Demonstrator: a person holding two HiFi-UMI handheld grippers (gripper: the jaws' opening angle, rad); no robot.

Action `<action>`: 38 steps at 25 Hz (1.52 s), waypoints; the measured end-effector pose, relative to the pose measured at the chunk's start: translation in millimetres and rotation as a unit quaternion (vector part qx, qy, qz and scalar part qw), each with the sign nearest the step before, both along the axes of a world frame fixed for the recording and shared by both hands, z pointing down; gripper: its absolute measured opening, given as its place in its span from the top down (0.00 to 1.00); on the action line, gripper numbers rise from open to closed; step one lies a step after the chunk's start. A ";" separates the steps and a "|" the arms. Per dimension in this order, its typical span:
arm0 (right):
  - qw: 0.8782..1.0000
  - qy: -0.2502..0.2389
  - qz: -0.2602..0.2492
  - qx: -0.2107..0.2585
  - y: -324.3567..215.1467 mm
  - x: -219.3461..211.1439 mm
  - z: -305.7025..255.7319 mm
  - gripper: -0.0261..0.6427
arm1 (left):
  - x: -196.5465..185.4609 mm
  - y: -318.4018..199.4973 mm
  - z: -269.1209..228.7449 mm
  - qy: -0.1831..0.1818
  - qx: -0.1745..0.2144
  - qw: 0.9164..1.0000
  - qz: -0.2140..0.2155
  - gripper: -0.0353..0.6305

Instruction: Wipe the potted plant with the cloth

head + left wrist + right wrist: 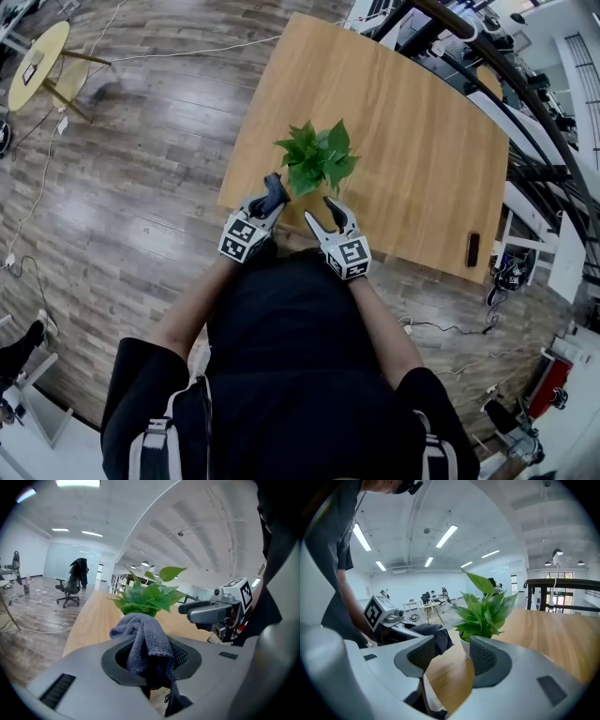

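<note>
A small green potted plant (317, 157) stands near the front edge of the wooden table (412, 131). In the right gripper view its white pot (465, 645) shows under the leaves (483, 606). My left gripper (273, 192) is shut on a dark blue-grey cloth (143, 641), just left of the plant (147, 597). My right gripper (333, 213) stands open just in front of the plant, nothing between its jaws. The cloth (433, 637) and left gripper show at the left of the right gripper view.
A dark phone-like object (472, 249) lies near the table's front right corner. A round yellow side table (39, 64) stands far left on the wood floor, with cables nearby. Black railings (525, 103) run along the right side. An office chair (70, 585) stands in the background.
</note>
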State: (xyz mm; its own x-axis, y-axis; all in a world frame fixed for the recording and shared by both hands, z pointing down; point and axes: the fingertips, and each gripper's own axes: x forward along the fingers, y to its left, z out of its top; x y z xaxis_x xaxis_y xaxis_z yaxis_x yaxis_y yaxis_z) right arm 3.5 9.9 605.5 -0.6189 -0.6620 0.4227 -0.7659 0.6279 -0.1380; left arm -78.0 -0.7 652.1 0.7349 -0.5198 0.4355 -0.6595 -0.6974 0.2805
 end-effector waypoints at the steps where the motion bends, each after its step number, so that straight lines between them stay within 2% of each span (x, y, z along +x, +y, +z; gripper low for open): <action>1: 1.000 -0.013 -0.002 0.011 7.0 0.7 -11.2 0.60 | -4.2 4.2 -7.9 0.004 0.008 1.000 -0.011 0.77; 3: 0.998 -0.042 -0.008 0.038 22.9 3.5 -36.4 0.64 | -11.2 14.9 -26.2 0.009 0.027 0.999 -0.034 0.77; 4: 0.997 -0.057 -0.012 0.050 32.2 5.6 -49.7 0.82 | -13.1 22.0 -37.0 0.011 0.038 0.998 -0.044 0.77; 5: 0.996 -0.072 -0.016 0.057 41.3 8.5 -62.3 0.90 | -13.0 29.9 -49.1 0.013 0.050 0.997 -0.053 0.77; 9: 0.995 -0.089 -0.013 0.045 80.6 24.3 -106.7 0.92 | 7.1 71.3 -116.4 0.050 0.088 0.991 -0.084 0.77; 11: 0.993 -0.102 -0.017 0.064 99.0 26.3 -135.5 0.92 | 19.9 91.7 -150.1 0.066 0.106 0.988 -0.088 0.77; 16: 0.985 -0.122 -0.019 0.119 134.8 22.8 -187.0 0.93 | 39.6 135.9 -193.0 0.082 0.157 0.980 -0.094 0.77; 18: 0.982 -0.116 -0.010 0.149 152.7 25.4 -194.8 0.93 | 48.6 159.5 -203.7 0.079 0.164 0.979 -0.088 0.77; 20: 0.978 -0.088 0.005 0.191 166.9 30.8 -194.0 0.93 | 52.8 180.8 -210.8 0.070 0.178 0.978 -0.083 0.78; 22: 0.976 -0.087 0.030 0.196 181.1 37.9 -188.5 0.93 | 54.2 199.4 -212.9 0.064 0.191 0.976 -0.081 0.78; 26: 0.976 -0.111 0.051 0.179 215.0 43.6 -180.9 0.93 | 54.9 233.3 -213.8 0.056 0.190 0.977 -0.080 0.78; 33: 0.972 -0.088 0.068 0.205 242.6 44.3 -187.9 0.93 | 57.4 252.5 -208.1 0.056 0.179 0.979 -0.079 0.78; 38: 0.972 -0.059 0.090 0.210 247.8 58.3 -187.2 0.93 | 70.2 252.2 -211.1 0.079 0.179 0.978 -0.065 0.78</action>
